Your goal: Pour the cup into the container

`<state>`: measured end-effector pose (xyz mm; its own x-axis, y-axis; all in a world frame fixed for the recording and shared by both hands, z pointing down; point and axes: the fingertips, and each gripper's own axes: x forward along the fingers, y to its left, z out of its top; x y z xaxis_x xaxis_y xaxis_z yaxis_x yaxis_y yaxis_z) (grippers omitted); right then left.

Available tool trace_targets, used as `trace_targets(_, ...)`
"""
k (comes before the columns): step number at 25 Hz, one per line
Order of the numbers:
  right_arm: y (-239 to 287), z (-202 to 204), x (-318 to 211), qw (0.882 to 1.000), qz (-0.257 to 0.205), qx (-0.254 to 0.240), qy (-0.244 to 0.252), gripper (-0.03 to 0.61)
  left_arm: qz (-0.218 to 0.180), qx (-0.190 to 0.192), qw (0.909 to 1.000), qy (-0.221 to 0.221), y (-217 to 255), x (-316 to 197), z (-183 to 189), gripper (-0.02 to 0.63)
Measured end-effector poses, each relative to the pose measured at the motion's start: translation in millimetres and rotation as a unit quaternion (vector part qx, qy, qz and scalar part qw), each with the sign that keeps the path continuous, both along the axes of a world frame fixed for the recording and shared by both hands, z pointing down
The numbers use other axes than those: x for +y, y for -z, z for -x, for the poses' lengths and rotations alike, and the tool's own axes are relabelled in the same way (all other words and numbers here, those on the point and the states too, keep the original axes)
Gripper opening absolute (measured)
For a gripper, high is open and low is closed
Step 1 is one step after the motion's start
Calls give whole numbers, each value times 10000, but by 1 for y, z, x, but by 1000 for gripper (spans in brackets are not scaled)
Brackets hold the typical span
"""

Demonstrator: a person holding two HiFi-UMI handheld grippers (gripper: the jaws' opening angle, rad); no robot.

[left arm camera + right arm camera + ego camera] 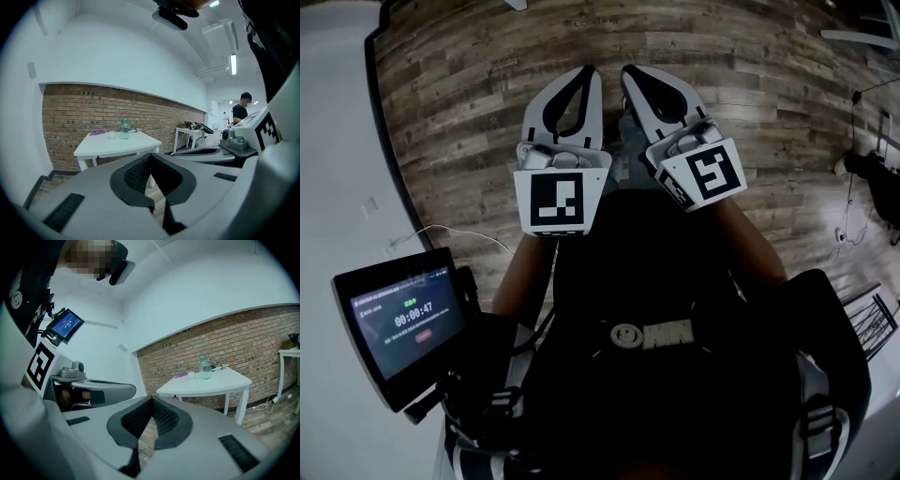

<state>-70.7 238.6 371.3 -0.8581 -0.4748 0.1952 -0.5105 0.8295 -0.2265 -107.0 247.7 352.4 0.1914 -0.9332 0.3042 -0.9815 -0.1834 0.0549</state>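
I hold both grippers side by side in front of my chest, over wooden floor, far from the table. My left gripper (pixel 589 71) (pixel 150 155) is shut with nothing between its jaws. My right gripper (pixel 628 71) (pixel 151 400) is also shut and empty. Across the room stands a white table (pixel 117 143) (pixel 206 386) against a brick wall. On it are a clear greenish bottle-like container (pixel 124 128) (pixel 205 367), a small white cup (pixel 111 135) (pixel 191 375) left of it, and a purple cloth (pixel 97 132) (pixel 181 375).
A screen with a timer (pixel 405 321) hangs at my left hip. A second white table with dark gear (pixel 193 131) stands to the right, and a person (pixel 241 110) is in the far background. A white wall edge (pixel 337 141) borders the floor on my left.
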Motion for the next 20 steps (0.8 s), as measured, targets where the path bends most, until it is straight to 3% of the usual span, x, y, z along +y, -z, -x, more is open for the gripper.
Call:
trace_targets(8,1,-23,30,10000,1,30,67,-2,-4,-13,9997,235,2,35,-11,3)
trace_targets(14,17,-83,67,9989,-120,-355,295,-2,-156,-354,9985,384,20,71,-80,3)
trace_targets(20,15,-71,59,9977,-51,-547,409,-2,-1,-303,9972,688,17,72,-67,3)
